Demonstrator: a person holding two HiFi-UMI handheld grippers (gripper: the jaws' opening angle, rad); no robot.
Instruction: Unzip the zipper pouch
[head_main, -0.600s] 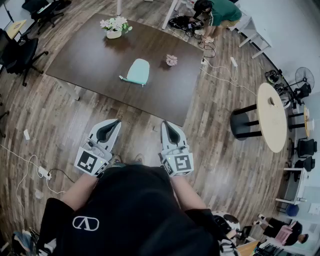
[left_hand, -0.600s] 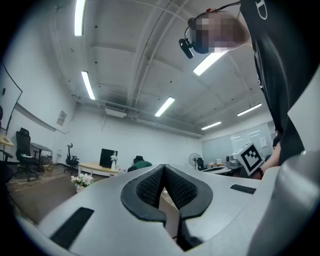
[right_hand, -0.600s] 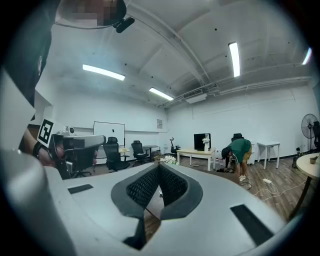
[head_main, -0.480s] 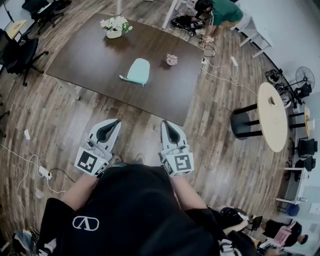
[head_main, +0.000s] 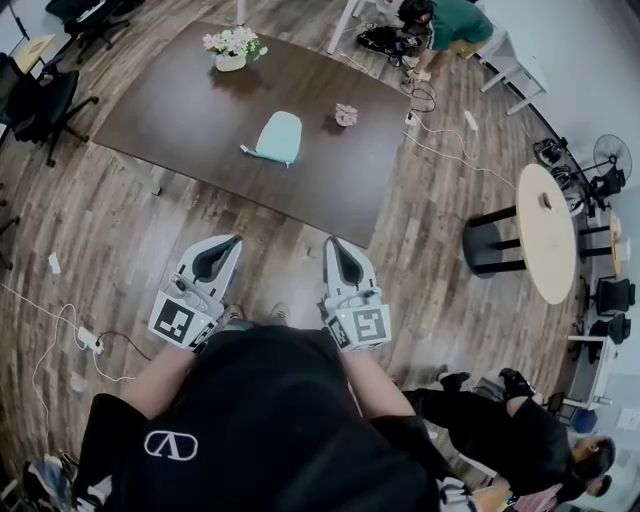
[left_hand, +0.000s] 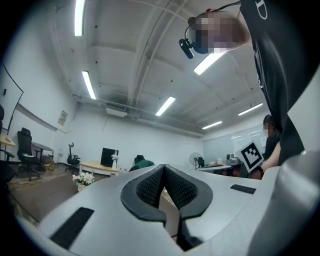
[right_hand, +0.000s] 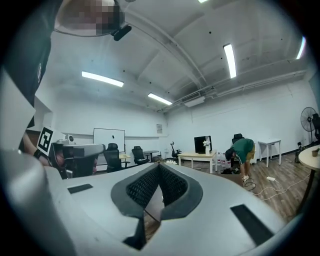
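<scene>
Mint-green zipper pouch (head_main: 278, 138) — flat on the dark counter (head_main: 170, 110), well apart from both tools | left hand-held gripper (head_main: 233, 241): jaws together, empty | right hand-held gripper (head_main: 331, 244): likewise | both carried level near the waist — probably because the pouch is not yet within reach.

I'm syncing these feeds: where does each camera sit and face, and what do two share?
Head view: on the head, steeply down at table and teal pouch; shows torso, left gripper, right gripper.
Left gripper view: on it, level along shut jaws toward flowers; torso at right.
Right gripper view: likewise, toward the person in green; torso at left.
Shared: head and right gripper views show that person.
</scene>
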